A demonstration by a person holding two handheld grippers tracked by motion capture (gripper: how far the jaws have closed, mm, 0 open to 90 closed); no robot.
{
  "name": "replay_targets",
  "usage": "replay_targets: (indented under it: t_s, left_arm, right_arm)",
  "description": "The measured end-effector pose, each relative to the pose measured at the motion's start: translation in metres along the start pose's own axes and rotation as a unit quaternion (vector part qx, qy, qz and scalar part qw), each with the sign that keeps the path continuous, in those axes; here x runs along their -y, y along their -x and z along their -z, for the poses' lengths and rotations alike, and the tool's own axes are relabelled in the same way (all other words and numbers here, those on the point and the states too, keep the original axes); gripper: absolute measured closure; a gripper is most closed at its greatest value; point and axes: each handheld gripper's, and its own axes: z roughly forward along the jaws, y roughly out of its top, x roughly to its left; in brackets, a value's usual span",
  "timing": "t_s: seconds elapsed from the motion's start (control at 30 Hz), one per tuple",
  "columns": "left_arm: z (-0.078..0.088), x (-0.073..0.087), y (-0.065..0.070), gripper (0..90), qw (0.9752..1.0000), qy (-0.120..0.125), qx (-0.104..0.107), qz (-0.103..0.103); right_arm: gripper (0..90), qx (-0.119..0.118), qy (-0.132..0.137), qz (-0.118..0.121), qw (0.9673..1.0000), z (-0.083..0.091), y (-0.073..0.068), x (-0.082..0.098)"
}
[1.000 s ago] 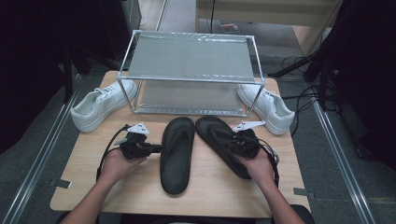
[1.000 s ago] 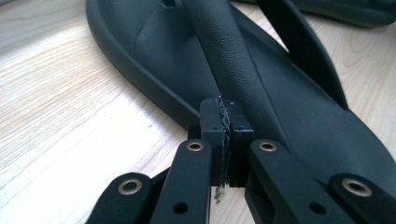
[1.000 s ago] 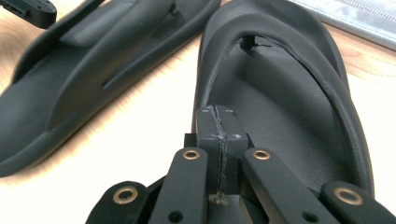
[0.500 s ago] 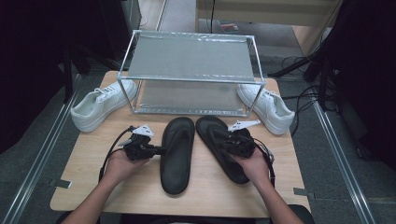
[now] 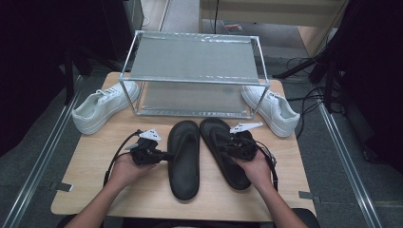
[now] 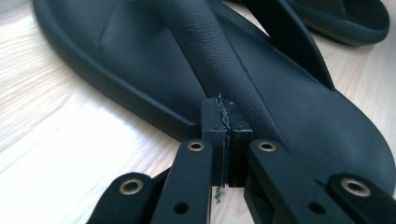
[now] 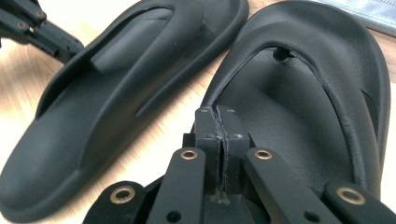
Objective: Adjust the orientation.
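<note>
Two black flip-flops lie side by side on the wooden table (image 5: 90, 185). My left gripper (image 5: 164, 155) is shut, and its tips rest against the left edge of the left flip-flop (image 5: 184, 164). In the left gripper view the closed pads (image 6: 224, 112) meet the base of its wide strap (image 6: 205, 46), with nothing visibly pinched. My right gripper (image 5: 224, 145) is also shut and sits over the right flip-flop (image 5: 239, 176). Its tips (image 7: 218, 116) touch the lower end of the thin strap (image 7: 247, 60) on that flip-flop (image 7: 289, 107). The left flip-flop (image 7: 107, 93) lies beside it.
A metal two-tier rack (image 5: 195, 59) stands at the back middle of the table. One white sneaker (image 5: 102, 107) lies left of it and another (image 5: 273, 109) to its right. The table's edges fall off to floor rails on both sides.
The right hand and gripper shifted slightly left, and the right flip-flop swung from a slant to nearly parallel with the left one. The left hand barely moved.
</note>
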Motion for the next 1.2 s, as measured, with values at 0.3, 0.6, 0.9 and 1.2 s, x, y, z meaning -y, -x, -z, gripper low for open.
replay_targets:
  t_s: [0.3,0.6,0.9,1.2]
  left_arm:
    - [-0.01,-0.004,0.015,90.0,0.9998,0.001,0.017,-0.01]
    - [-0.017,-0.007,0.027,89.8,0.9994,-0.003,0.023,-0.025]
    - [-0.027,-0.011,0.04,89.0,0.9986,-0.003,0.034,-0.041]
    - [-0.024,-0.01,0.04,83.1,0.9978,-0.006,0.037,-0.055]
  right_arm:
    - [88.5,-0.005,0.004,-0.001,1.0,-0.001,0.0,0.0]
    - [86.8,-0.005,0.006,-0.007,0.9999,-0.001,0.0,0.001]
    - [86.8,-0.002,0.009,-0.009,0.9999,-0.001,0.0,0.002]
    - [83.5,0.004,0.015,-0.011,0.9998,0.001,0.0,0.005]
